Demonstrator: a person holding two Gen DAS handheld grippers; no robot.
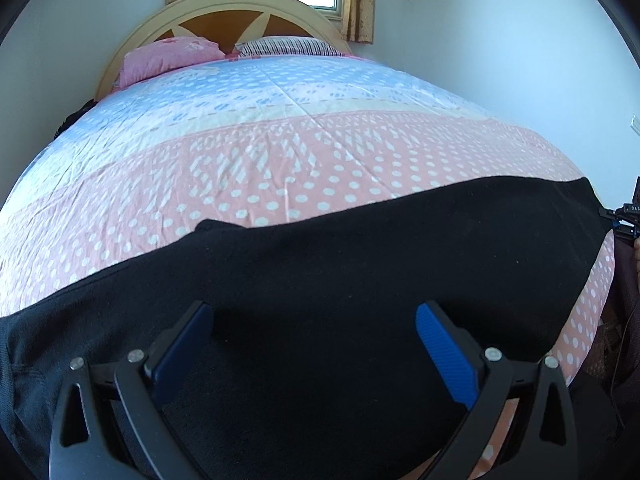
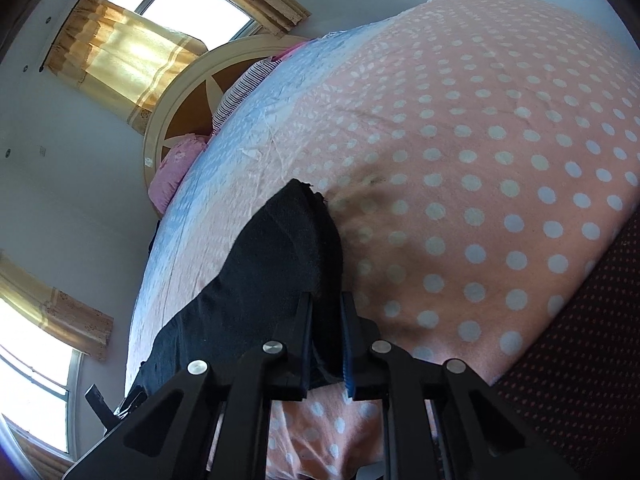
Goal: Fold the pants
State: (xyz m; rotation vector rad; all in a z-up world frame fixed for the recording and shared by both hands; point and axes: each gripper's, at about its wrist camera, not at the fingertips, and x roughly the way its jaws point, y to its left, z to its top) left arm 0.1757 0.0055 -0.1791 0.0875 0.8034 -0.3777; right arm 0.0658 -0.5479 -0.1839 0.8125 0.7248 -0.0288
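Your right gripper (image 2: 326, 304) pinches the black pants (image 1: 320, 248), spread flat across the near bedspread (image 1: 280, 152); your left gripper (image 1: 314, 316) gapes above them.

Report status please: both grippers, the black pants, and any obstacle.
Left gripper open above black fabric pants. Right gripper shut on pants end. No obstacle on polka-dot bedsheet.

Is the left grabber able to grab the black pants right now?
Probably yes. The left gripper is open right over the black pants, which lie flat on the bed, with nothing between. The right gripper already pinches one end.
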